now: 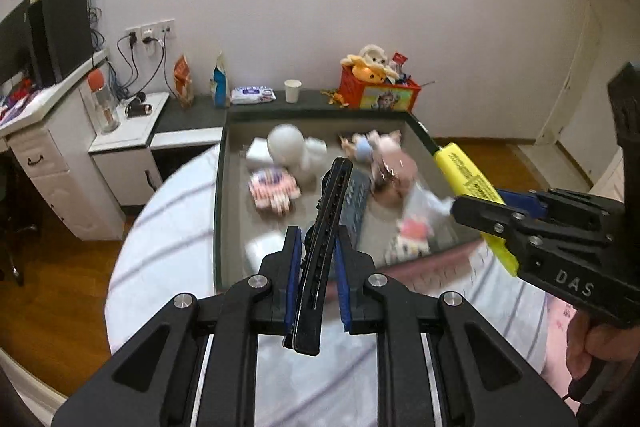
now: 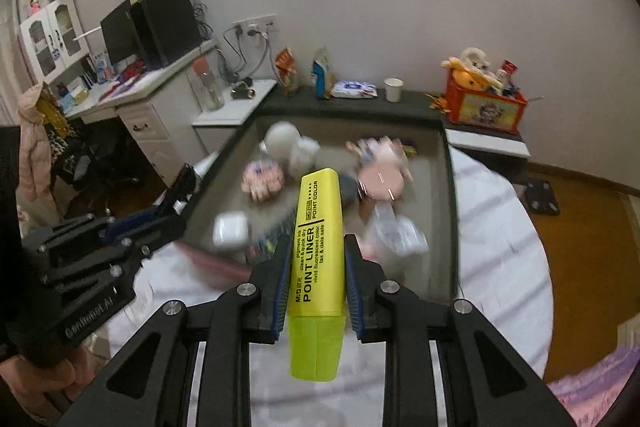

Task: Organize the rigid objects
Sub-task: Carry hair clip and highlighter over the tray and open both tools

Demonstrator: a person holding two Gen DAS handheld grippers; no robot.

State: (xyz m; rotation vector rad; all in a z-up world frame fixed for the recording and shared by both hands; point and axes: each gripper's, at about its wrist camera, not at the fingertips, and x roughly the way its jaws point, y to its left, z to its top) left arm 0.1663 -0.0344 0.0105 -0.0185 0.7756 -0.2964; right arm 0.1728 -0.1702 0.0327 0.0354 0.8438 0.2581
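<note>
below both grippers lay a grey open box point(image 2: 448, 187) crowded with blurred toys. your left gripper point(image 1: 318, 259) clenched a slim black bar point(image 1: 324, 227); your right gripper point(image 2: 316, 267) clenched a yellow plastic highlighter point(image 2: 318, 247). releasing from that height risked bounce-out.

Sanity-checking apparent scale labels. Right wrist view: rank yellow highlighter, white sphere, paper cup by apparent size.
1. yellow highlighter, largest, but it sits closest to the lens, clamped in the right gripper.
2. white sphere in the tray.
3. paper cup on the far ledge, smallest; distance shrinks it.
</note>
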